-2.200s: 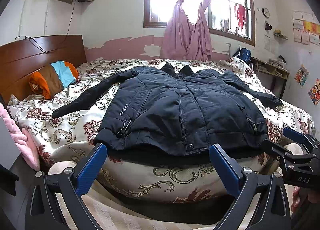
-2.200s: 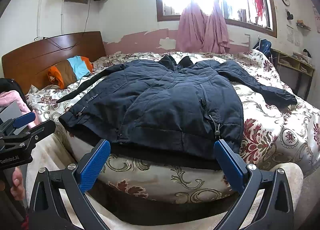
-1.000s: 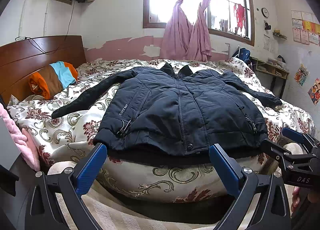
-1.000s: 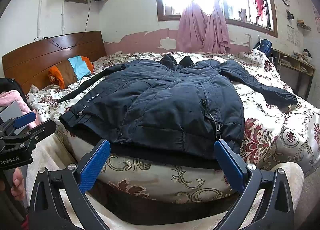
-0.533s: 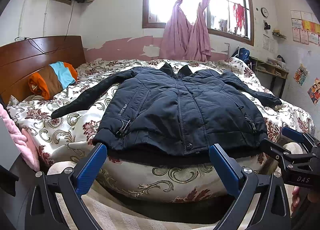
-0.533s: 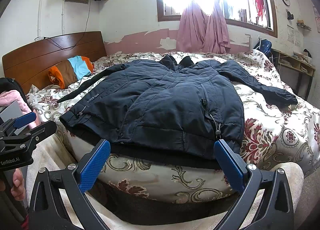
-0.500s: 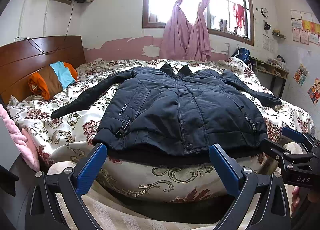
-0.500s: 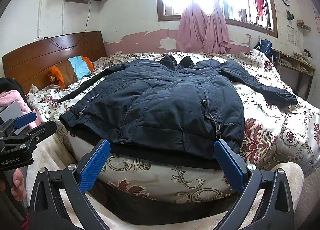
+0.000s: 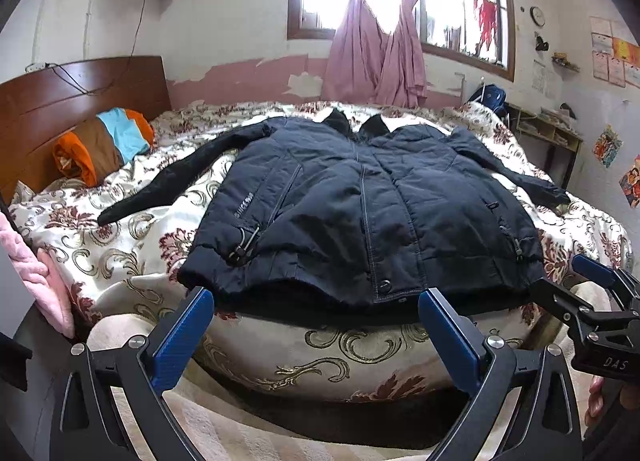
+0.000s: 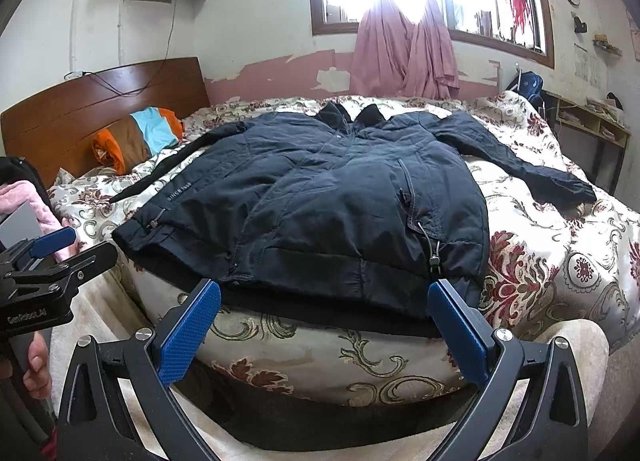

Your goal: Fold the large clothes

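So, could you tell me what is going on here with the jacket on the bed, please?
A person holds a two-finger gripper in each hand at the foot of a bed. A dark jacket lies spread flat on the floral bedspread, front up, sleeves stretched out to both sides, hem toward the grippers. The left gripper and the right gripper are both open and hold nothing; neither touches the jacket. No fold has been made yet.
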